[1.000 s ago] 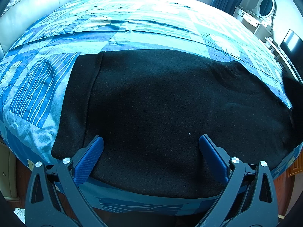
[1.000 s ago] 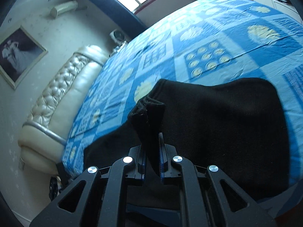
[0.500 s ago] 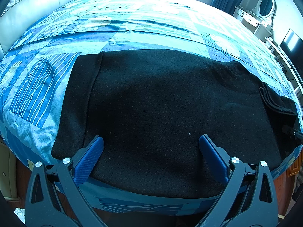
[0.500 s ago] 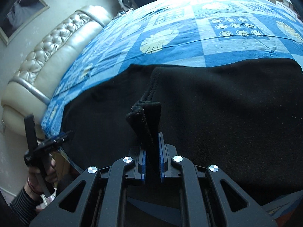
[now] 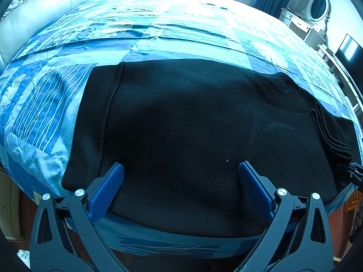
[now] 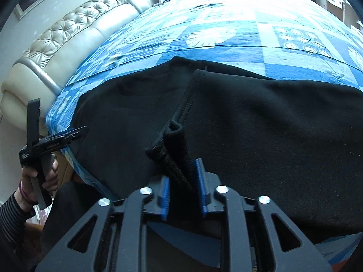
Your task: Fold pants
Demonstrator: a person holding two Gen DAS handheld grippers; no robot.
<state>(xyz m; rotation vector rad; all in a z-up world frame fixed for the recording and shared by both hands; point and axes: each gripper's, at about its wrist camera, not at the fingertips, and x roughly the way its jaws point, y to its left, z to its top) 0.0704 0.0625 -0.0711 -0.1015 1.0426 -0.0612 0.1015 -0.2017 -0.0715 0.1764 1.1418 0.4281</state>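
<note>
Both tongs sit over the pants: left tongs wide apart and empty above the bed, right tongs opening to drop the folded hem, seemingly already loose.

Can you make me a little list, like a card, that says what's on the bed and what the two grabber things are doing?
place: bed with a blue patterned bedspread
clothing: black pants lying flat near the bed's front edge
folded part: pant hem laid back over the rest
left gripper: open wide over the pants, holding nothing
right gripper: jaws opening, hem between the pads but no longer pinched
headboard: cream, tufted
fold: begun, not finished
</note>
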